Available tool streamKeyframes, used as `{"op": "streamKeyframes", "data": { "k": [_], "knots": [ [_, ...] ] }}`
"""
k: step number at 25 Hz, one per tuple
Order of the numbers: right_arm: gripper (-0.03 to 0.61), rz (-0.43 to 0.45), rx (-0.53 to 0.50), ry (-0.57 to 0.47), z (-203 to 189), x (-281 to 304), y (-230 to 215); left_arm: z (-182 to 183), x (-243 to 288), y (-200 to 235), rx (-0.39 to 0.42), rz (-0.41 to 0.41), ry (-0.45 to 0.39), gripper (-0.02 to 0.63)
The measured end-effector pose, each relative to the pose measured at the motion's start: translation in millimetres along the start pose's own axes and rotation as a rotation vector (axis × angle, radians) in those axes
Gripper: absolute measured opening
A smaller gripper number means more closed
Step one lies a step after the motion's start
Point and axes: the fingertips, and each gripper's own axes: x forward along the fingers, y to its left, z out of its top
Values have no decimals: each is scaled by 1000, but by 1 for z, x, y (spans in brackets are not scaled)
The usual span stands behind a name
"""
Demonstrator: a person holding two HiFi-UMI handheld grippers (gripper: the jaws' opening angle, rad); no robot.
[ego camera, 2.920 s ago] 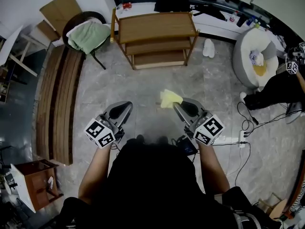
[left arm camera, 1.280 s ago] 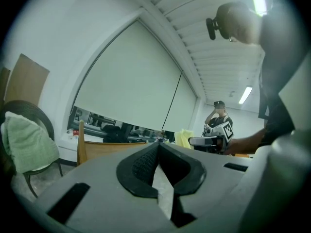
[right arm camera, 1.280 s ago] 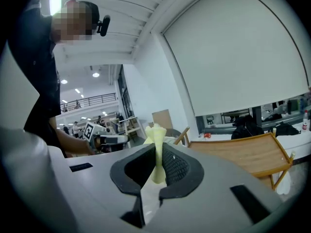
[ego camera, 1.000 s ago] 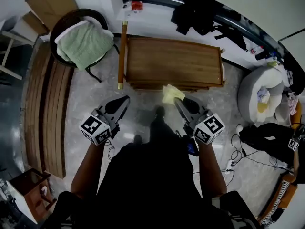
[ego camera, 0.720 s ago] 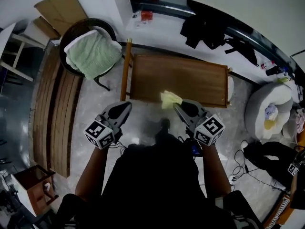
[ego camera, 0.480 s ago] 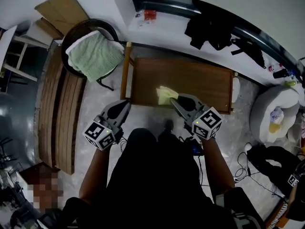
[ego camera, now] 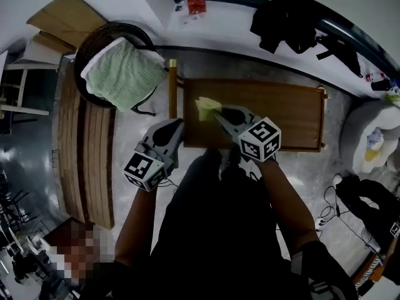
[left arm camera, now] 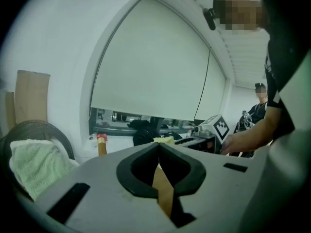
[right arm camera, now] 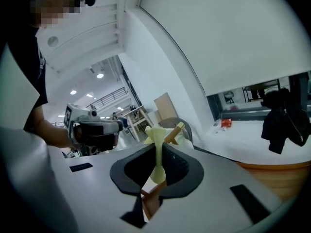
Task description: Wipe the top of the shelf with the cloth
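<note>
Cloth [ego camera: 204, 107], yellow, pinched in right gripper [ego camera: 217, 113] jaws over shelf [ego camera: 284, 108]; left gripper [ego camera: 175, 127] jaws closed, empty.

Head view: overhead, steeply down. Gripper views: low, level, close behind jaws. All share brown wooden shelf [ego camera: 262, 111].

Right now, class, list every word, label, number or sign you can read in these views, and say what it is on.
No text can be read.
Left marker cube and right marker cube: black-and-white square patterns, no words.
Red packet: print too small to read.
</note>
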Motion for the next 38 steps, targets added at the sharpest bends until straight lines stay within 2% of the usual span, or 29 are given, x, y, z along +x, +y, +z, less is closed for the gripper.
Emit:
{"op": "streamKeyframes", "data": {
  "k": [7,15,22,31,33,36,38],
  "knots": [
    [40,-84,118,132,-39,83,-50,-12,24,47,17,-28,63,11],
    [40,-169,178,272,-89,142,-100,-28,34,73,-27,-50,84,11],
    [41,-249,121,415,-108,164,-119,-30,38,77,-33,-58,105,11],
    [40,-315,43,494,-116,161,-127,-33,46,91,-46,2,140,11],
    [41,-331,51,497,-119,152,-131,-35,50,92,-75,37,176,11],
    [41,-352,62,488,-122,135,-139,-45,62,85,-136,89,286,11],
    [41,-365,62,485,-124,122,-146,-50,77,71,-146,85,347,11]
  ]
}}
